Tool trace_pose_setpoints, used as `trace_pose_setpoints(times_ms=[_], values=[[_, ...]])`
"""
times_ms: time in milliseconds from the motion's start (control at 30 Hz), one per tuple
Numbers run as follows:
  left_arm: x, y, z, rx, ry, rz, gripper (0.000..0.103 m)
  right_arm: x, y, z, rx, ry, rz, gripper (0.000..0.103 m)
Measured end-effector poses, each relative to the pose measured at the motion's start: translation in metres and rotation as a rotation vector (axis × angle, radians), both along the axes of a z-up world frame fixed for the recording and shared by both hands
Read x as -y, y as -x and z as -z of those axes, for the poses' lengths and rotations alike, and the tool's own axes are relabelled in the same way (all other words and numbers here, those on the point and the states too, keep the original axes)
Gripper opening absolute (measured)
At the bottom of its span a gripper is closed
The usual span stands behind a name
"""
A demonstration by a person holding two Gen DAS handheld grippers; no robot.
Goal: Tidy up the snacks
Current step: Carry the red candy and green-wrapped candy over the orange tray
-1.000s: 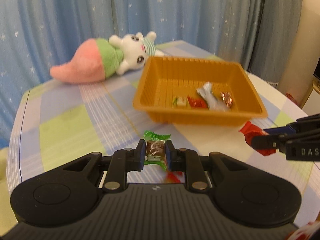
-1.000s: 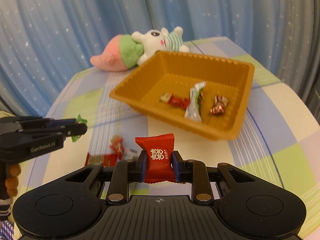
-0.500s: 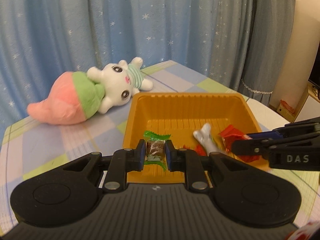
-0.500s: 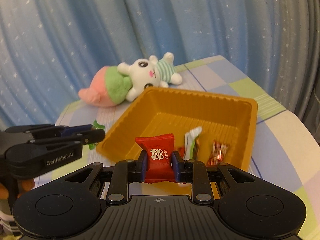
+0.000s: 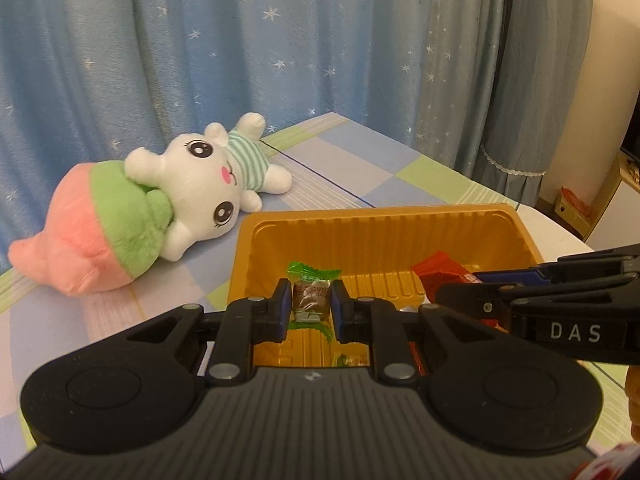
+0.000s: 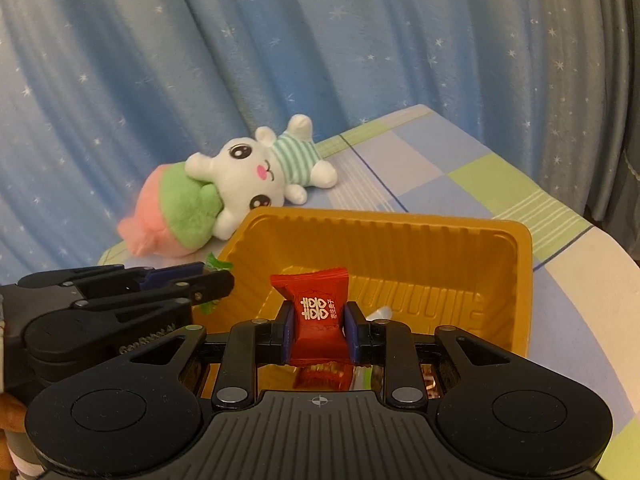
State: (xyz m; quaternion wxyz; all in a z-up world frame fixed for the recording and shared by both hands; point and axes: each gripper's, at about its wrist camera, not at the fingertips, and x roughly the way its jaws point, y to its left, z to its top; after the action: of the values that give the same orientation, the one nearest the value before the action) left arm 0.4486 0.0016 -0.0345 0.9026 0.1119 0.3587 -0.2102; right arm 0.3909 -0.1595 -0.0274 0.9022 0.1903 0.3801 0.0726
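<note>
My left gripper is shut on a green-wrapped candy and holds it over the near left part of the orange tray. My right gripper is shut on a red candy packet and holds it over the tray. The right gripper also shows in the left wrist view, with the red packet in it. The left gripper shows in the right wrist view. Other candies in the tray are mostly hidden under the grippers.
A plush toy, a white bunny on a pink and green body, lies on the checked tablecloth behind the tray; it also shows in the right wrist view. Blue starred curtains hang behind the table. The table edge curves at the right.
Both grippers have moved forward from the near table to over the tray, each still holding its candy. The tray now fills the space just beyond the fingertips.
</note>
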Motion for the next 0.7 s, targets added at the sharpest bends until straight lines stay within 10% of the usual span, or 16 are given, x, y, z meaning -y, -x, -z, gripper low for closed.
trace_pose_setpoints(times_ms=[700], values=[[-0.008, -0.016, 0.015, -0.069, 0.065, -0.01, 0.025, 0.014, -0.012, 0.015, -0.032, -0.033, 0.036, 0.027]])
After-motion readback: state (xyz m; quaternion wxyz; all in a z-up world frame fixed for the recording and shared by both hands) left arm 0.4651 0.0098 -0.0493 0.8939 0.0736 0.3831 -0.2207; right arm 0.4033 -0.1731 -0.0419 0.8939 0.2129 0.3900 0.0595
